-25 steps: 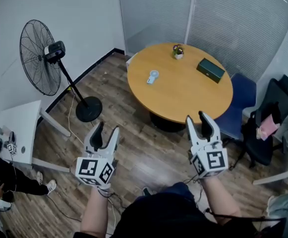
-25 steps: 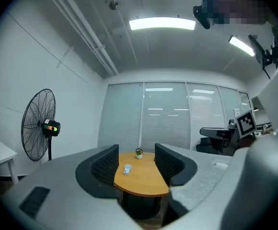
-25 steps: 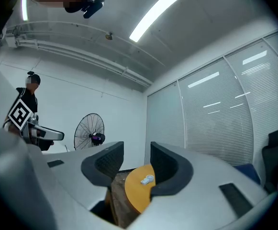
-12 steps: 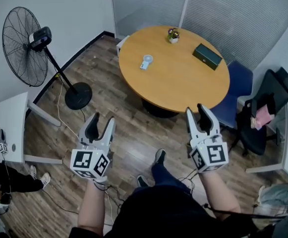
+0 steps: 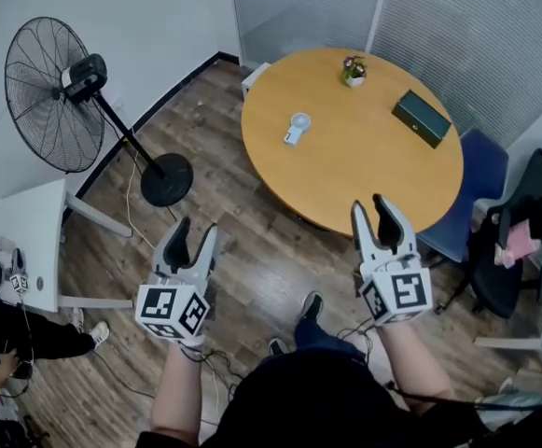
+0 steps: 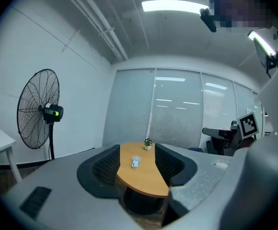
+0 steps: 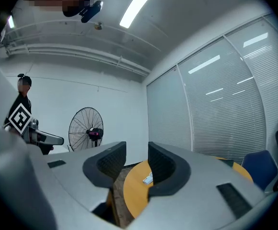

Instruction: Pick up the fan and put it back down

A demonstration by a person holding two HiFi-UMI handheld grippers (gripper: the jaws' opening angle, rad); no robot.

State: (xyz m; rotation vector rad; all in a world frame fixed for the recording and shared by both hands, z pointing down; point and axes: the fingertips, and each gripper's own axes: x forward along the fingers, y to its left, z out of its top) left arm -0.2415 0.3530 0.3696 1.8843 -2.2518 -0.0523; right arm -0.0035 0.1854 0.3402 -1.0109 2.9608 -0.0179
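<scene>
Head view: left hand-held gripper (image 5: 196, 231) and right hand-held gripper (image 5: 371, 211) are held out in front of the body above the wooden floor, both short of the round bench (image 5: 364, 180). Left jaws are seen wide apart, with nothing between them. Right jaws have just been closing a little yet stand parted, also empty.

Small fan (image 5: 295, 129) lies flat on the bench's left part, well apart from both grippers and untouched. In each gripper view it is framed, far off, in the gap between the jaws. The level, forward pose is therefore judged an approach aimed at it, and pick-up is not yet begun. Which fan is meant cannot be fully settled at this range: a pedestal fan (image 5: 51, 96) stands on the floor by the wall and is probably not the target.

Count: hand-held grippers 2; fans 2 (1 small, 1 pedestal); bench 1; potted plant (image 5: 353, 70) 1; dark box (image 5: 421, 119) 1. The last two are set on the bench's far side.
</scene>
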